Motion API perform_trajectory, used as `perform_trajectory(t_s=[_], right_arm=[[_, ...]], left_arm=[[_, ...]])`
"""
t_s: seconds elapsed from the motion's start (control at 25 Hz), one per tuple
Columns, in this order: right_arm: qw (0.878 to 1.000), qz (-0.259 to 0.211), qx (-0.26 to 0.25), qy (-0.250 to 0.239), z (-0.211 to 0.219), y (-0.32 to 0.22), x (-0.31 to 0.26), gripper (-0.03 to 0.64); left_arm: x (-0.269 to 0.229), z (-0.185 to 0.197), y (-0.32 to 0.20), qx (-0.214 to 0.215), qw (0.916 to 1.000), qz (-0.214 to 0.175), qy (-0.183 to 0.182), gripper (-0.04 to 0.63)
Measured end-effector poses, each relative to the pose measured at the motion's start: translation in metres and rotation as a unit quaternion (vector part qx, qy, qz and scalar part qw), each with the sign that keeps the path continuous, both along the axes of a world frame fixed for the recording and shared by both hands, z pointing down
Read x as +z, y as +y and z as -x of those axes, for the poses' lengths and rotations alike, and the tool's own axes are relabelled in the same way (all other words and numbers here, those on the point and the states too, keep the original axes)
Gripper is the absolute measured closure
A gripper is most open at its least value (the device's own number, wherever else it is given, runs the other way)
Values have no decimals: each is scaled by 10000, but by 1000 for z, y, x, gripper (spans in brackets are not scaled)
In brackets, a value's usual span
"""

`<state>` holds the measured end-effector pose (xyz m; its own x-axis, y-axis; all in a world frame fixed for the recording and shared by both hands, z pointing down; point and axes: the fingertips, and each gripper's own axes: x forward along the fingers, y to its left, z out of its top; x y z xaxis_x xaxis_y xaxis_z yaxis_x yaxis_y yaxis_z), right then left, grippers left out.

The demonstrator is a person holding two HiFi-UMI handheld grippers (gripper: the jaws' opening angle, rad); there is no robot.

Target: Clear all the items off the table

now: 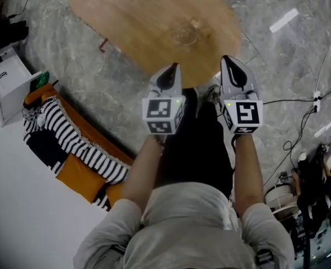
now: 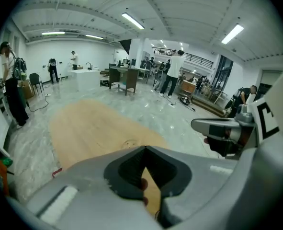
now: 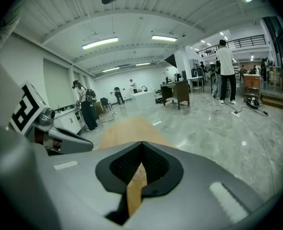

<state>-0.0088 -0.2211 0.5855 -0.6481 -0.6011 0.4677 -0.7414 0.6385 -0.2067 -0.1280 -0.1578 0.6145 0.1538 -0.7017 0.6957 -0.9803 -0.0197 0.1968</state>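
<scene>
Only 1 item seems left: a faint, clear, round dish (image 1: 185,33), probably glass, near the table (image 1: 126,15) edge in the upper middle of the head view. I judge it stiff, light, slippery and breakable, so the rim looks like the safest hold. Just below it hover the left gripper (image 1: 173,67) and right gripper (image 1: 227,59), both pinched shut on nothing.

We stood in a big open lab hall: strip lights (image 2: 132,20) on a ribbed white ceiling, a polished stone floor (image 1: 98,88), work desks (image 2: 124,78), standing people (image 3: 225,71) and trailing cables (image 1: 288,100).
</scene>
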Motion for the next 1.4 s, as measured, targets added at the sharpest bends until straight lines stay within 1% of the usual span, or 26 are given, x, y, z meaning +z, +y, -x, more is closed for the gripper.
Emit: perform_trajectory(t_s=[0.12,0.24,0.44,0.52,0.6,0.68,0.84,1.04,1.12,1.2,1.24,1.28,1.4], right_arm=[[9998,207,41,-14,2,5,21,611],[9991,398,111,8,0,1,44,611],[9978,593,269,93,2,-7,70,611],[9974,640,325,113,7,-6,73,611],[9965,713,415,133,8,-4,77,611],[9951,811,545,157,5,-4,85,611],[9929,962,674,206,3,0,99,611],[9924,1003,673,252,11,0,103,611],[9918,1018,728,253,12,-1,104,611],[9913,1026,786,260,14,-3,104,611],[9911,1028,801,260,15,-4,104,611],[9910,1034,808,254,16,-5,104,611],[9906,1074,812,239,16,-6,106,611]], left_arm=[[19,-4,0,317,9994,71,75,575],[41,-7,-4,647,9974,278,153,575],[71,8,-20,798,9935,754,289,575],[83,14,-22,1062,9895,961,221,575],[93,18,-26,1337,9849,1100,42,575],[102,22,-35,1487,9816,1190,-132,575],[115,29,-52,1547,9786,1307,-365,575],[127,46,-64,1364,9765,1603,-459,575],[130,49,-73,1326,9774,1597,-389,552],[135,48,-80,1308,9765,1705,-183,466],[139,48,-82,1325,9741,1829,-89,432],[145,47,-83,1366,9707,1976,-37,412],[163,44,-82,1543,9598,2345,-63,410]])
